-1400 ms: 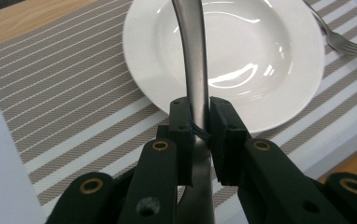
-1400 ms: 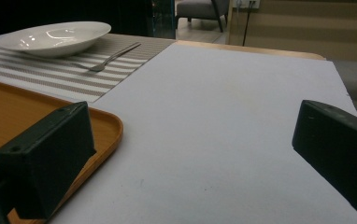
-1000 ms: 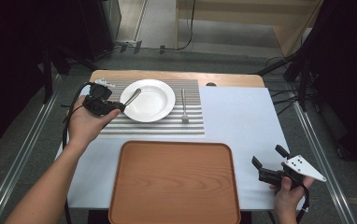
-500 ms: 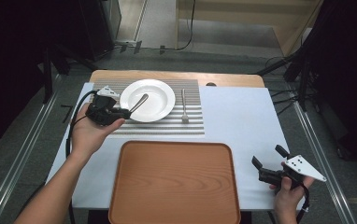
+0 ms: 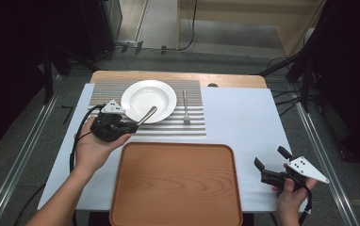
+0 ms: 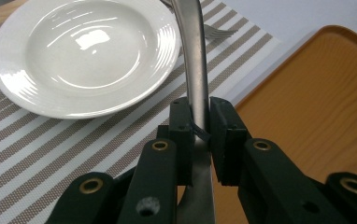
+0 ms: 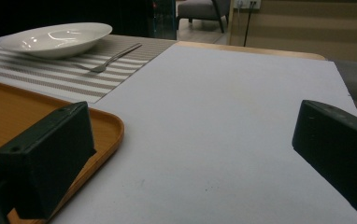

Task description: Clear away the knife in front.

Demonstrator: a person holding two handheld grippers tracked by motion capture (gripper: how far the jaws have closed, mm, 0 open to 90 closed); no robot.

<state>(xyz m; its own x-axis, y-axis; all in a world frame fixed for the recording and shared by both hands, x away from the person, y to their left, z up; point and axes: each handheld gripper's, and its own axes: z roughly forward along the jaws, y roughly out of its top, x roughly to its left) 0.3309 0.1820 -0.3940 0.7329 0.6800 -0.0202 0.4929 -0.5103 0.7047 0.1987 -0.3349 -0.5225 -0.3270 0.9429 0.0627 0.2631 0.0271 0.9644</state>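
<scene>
Since a second ago the left hand (image 5: 93,148) has drawn away from the far-left edge of the white plate (image 5: 149,100) towards the wooden tray (image 5: 175,183), bringing its gripper and the metal utensil with it; the right hand (image 5: 289,193) has kept its place.

The tray lies on the near side of the plate, just past the striped placemat (image 5: 187,128) on which the plate rests. The left gripper (image 5: 133,126) now hovers off the plate's near-left rim, over the mat. Its jaws stand nearly together, clamped on the handle of the utensil (image 6: 193,56), which rises between the pads and leans over the plate's rim; its working end is cut off, so whether it is a spoon or a knife cannot be told.

The right gripper (image 5: 271,157) rests well to the right of the plate, beside the tray's right edge, jaws wide apart and holding nothing.

A fork (image 5: 185,106) lies on the mat just right of the plate.
</scene>
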